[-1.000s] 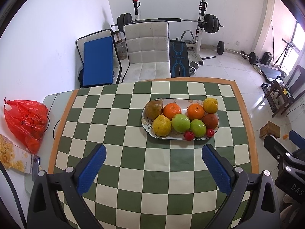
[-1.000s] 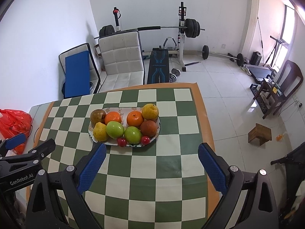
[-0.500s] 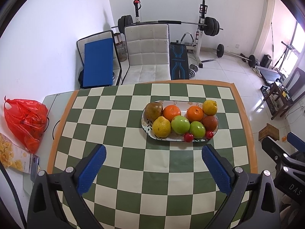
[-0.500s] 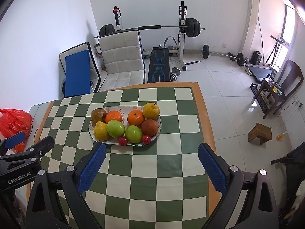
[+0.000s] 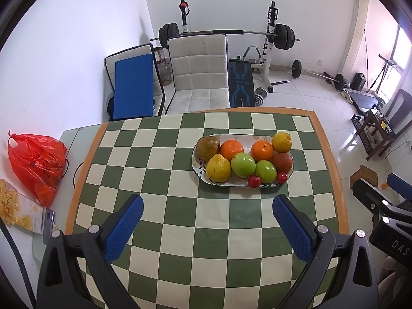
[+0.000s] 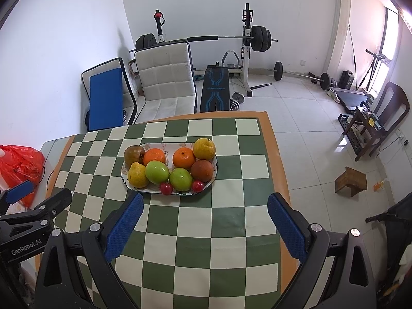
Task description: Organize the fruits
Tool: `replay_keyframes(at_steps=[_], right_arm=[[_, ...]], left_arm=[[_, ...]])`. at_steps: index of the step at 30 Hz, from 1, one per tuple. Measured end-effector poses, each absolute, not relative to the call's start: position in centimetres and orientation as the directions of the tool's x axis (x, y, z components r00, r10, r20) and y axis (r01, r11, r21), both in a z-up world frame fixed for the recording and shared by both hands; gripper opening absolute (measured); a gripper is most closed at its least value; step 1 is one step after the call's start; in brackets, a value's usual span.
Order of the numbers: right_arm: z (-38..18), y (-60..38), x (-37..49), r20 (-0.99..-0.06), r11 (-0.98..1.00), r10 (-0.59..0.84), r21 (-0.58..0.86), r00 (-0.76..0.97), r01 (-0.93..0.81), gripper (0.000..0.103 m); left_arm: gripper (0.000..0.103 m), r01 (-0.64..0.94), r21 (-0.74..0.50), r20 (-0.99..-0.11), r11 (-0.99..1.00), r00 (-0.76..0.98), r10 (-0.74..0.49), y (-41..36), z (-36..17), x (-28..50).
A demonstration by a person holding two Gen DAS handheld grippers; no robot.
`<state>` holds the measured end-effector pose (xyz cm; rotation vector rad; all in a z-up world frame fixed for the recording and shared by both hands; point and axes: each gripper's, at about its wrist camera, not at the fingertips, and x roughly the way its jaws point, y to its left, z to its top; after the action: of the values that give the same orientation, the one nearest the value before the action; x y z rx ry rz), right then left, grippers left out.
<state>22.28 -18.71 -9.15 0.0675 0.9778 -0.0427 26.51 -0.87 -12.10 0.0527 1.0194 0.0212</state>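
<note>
- Ten fruits sit on the oval white floral-print plate [image 5: 198,166], which lies on the green-and-cream checkered tablecloth [image 5: 180,206], toward the far half, a bit right of centre in my left view.
- Back row, l to r: brownish pear [image 5: 207,147], two oranges [image 5: 231,149] w/ a bare gap of plate between them, yellow-orange pear [image 5: 282,142]. Front row: yellow pear [image 5: 218,168], two green apples [image 5: 243,164], reddish-brown round fruit [image 5: 282,161]. Two small red cherry-like fruits [image 5: 254,181] at the near rim.
- Change vs. a sec ago: fruit and plate haven't shifted relative to each other; the plate only slides slightly in both views, so it's my tools drifting, not the fruit. Nothing picked in that time.
- My left gripper [image 5: 207,228]: blue pads spread wide, nothing between them, hovering over cloth on the near side of the plate, well apart from it.
- My right gripper [image 6: 204,225]: same, wide open & empty; its left pad [image 6: 123,228] looks just short of the plate's near rim, no contact.
- Meaning, I'd say: fruit already looks grouped by kind on the plate, so either sorting is about done or I haven't started; can't tell which.
- Off-task: red plastic bag [image 5: 36,162] at the table's left edge, white padded chair [image 5: 199,77] behind.
</note>
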Motion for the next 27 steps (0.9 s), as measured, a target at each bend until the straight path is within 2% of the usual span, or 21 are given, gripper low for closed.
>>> replay_keyframes(at_steps=[27], right_arm=[[-8.5,-19.0,20.6,-0.821,0.996,-0.007,0.045,0.571,0.077,0.099]], left_arm=[[0.103,0.009,0.055,-0.838,0.998,0.544,0.041,-1.3,-11.6,26.0]])
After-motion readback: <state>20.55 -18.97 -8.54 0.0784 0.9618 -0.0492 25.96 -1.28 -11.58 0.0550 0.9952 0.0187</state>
